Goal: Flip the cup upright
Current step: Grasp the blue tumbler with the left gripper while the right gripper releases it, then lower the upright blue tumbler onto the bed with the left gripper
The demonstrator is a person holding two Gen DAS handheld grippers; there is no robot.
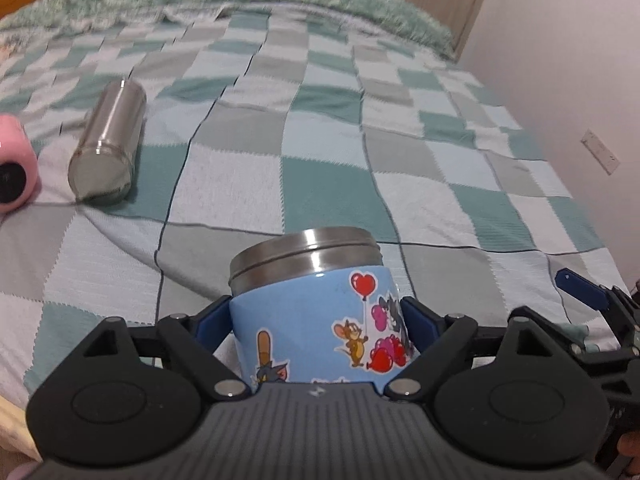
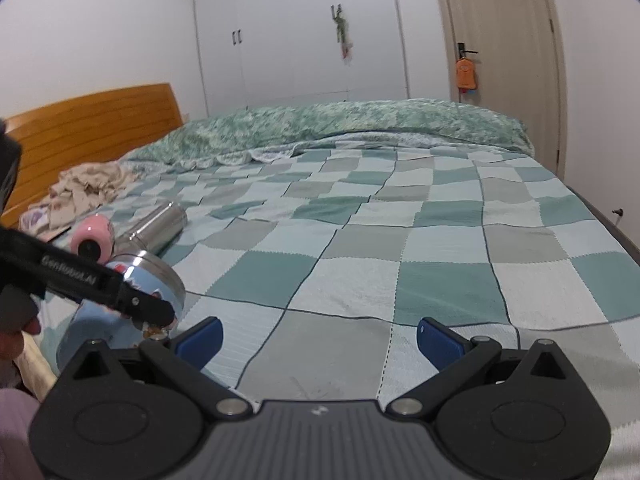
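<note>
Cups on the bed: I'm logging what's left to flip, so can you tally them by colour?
Blue with cartoon stickers: 1, the blue cup, held in the left tongs
Plain steel: 1, the steel cup, lying on its side
Pink: 1, the pink cup, also on its side
Total: 3
The right tongs are open and hold nothing.

The light-blue cartoon-stickered cup (image 1: 316, 328) looks glossy, with a brushed steel band at its end. The bare cylindrical steel flask (image 1: 106, 142) shines smooth; the checked teal-and-grey blanket (image 1: 320, 152) is matt woven cloth.
</note>
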